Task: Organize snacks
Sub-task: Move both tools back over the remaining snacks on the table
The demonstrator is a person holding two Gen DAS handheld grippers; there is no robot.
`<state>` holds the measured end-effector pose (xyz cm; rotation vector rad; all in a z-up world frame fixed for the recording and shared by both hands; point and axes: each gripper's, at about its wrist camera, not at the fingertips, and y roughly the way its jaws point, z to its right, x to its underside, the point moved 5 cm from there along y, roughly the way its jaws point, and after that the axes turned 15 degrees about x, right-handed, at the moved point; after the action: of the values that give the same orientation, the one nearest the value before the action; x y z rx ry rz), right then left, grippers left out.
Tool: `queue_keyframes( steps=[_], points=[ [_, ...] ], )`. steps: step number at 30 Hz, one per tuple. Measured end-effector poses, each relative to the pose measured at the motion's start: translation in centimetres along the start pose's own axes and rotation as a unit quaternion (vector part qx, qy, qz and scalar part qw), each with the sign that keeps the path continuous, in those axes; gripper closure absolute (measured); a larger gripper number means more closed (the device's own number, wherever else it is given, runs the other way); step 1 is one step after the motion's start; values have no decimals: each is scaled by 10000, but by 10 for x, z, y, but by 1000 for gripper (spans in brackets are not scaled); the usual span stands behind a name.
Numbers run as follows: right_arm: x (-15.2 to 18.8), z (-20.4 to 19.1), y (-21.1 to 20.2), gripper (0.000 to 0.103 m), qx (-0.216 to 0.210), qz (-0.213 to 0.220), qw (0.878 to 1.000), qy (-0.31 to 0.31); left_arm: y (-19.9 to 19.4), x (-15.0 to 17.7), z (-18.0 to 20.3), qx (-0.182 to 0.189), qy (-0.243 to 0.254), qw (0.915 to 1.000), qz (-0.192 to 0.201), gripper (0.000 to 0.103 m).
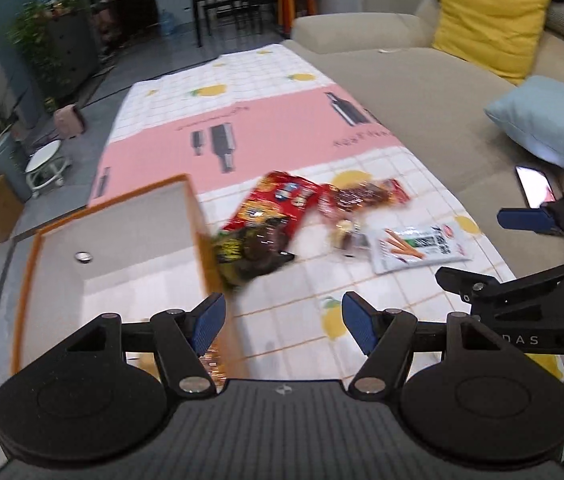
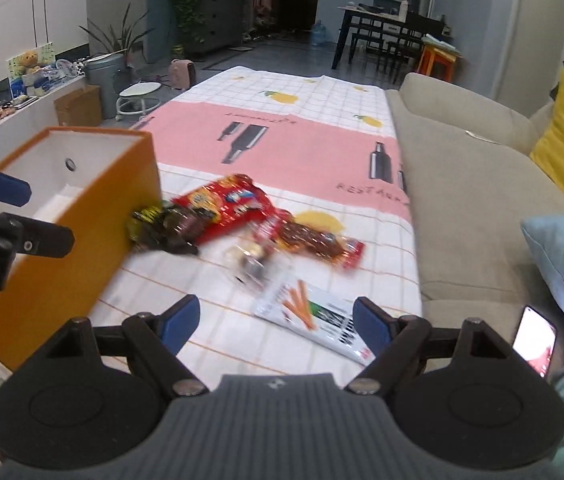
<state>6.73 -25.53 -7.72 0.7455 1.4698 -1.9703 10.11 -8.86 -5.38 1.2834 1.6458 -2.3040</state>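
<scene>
An orange box (image 1: pixel 202 240) with a white inside stands on the table at the left; it also shows in the right wrist view (image 2: pixel 94 216). Beside it lie a dark yellow-printed packet (image 1: pixel 250 252), a big red packet (image 1: pixel 278 204), a red-brown packet (image 1: pixel 366 196), a small clear packet (image 1: pixel 346 232) and a white stick-snack packet (image 1: pixel 418 248). The white packet (image 2: pixel 314 316) lies just ahead of my right gripper (image 2: pixel 274 320), which is open and empty. My left gripper (image 1: pixel 282 320) is open and empty over the box's near right wall.
The table wears a lemon-and-pink cloth (image 1: pixel 266 128). A beige sofa (image 1: pixel 434 92) runs along the right with a yellow cushion (image 1: pixel 490 20), a blue cushion (image 1: pixel 554 120) and a lit phone (image 2: pixel 534 336). A white stool (image 2: pixel 138 96) and cardboard box (image 2: pixel 78 108) stand left.
</scene>
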Motion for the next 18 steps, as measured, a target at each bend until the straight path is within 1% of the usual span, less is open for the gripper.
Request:
queue_keyframes(
  steps=[3, 6, 11, 16, 18],
  points=[
    [14, 6, 7, 22, 81, 51, 10000, 0, 14, 5, 8, 71, -15, 10000, 42, 25],
    [25, 10, 15, 22, 122, -12, 9999, 59, 28, 10, 14, 117, -38, 9999, 97, 25],
    [29, 10, 33, 22, 67, -219, 9997, 100, 47, 11, 15, 76, 232, 9996, -104, 25],
    [23, 6, 50, 23, -72, -243, 9997, -72, 53, -5, 5, 146, 596, 9977, -272, 25],
    [20, 3, 60, 27, -104, -331, 9993, -147, 58, -15, -2, 161, 704, 9967, -363, 25]
  ],
)
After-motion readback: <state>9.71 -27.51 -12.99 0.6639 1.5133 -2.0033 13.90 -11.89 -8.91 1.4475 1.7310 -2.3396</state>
